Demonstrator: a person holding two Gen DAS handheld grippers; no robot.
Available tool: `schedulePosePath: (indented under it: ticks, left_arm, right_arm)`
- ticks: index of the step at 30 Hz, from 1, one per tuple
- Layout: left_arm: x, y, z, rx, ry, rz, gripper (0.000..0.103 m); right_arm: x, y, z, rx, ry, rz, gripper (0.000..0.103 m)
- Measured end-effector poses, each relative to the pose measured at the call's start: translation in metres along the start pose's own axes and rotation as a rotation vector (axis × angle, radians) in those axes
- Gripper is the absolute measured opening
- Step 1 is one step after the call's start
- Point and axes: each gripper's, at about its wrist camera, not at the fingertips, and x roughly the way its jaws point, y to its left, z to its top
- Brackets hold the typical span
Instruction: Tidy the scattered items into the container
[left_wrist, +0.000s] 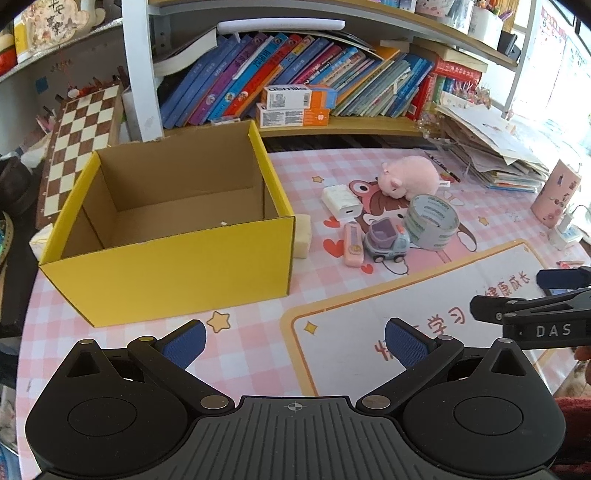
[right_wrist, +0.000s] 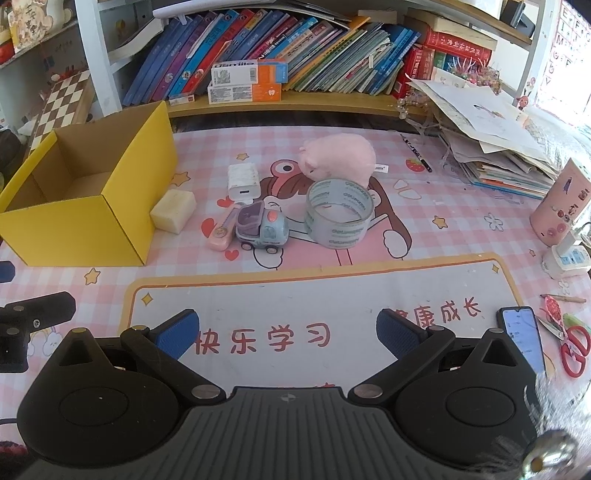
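Two grippers, both with nothing in them: your left gripper (left_wrist: 295, 341) has its blue pads spread wide over the pink checked mat (left_wrist: 258, 332), and your right gripper (right_wrist: 288, 332) is spread just as wide above the white panel with the red characters. The yellow box (left_wrist: 166, 266) sits open on the left side of the mat, bare cardboard inside as far as you can see. Everything else is bunched up just right of it: a cream block (right_wrist: 173, 211) touching the box wall, a white charger (right_wrist: 242, 181), a pink utility knife (right_wrist: 220, 233) beside the little toy truck (right_wrist: 260, 228), a tape roll (right_wrist: 339, 211) and a pink plush pig (right_wrist: 338, 154) behind the tape. A phone (right_wrist: 522, 338) and red scissors (right_wrist: 576, 349) lie off by your right gripper.
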Motion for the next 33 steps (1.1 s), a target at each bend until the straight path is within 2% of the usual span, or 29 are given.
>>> schedulePosePath:
  ticks: [12,27,33]
  left_arm:
    - [0.003,-0.003,0.001,-0.022,0.016,-0.022,0.103]
    - [0.009,-0.018,0.007,-0.062,-0.003,0.023,0.103]
    - [0.015,-0.030,0.009,-0.068,0.000,0.039,0.103]
  right_arm:
    - [0.009,0.000,0.005,-0.027,0.017,0.030,0.103]
    - [0.016,-0.009,0.012,-0.122,0.003,0.121,0.103]
    - [0.025,-0.020,0.014,-0.137,0.025,0.134,0.103]
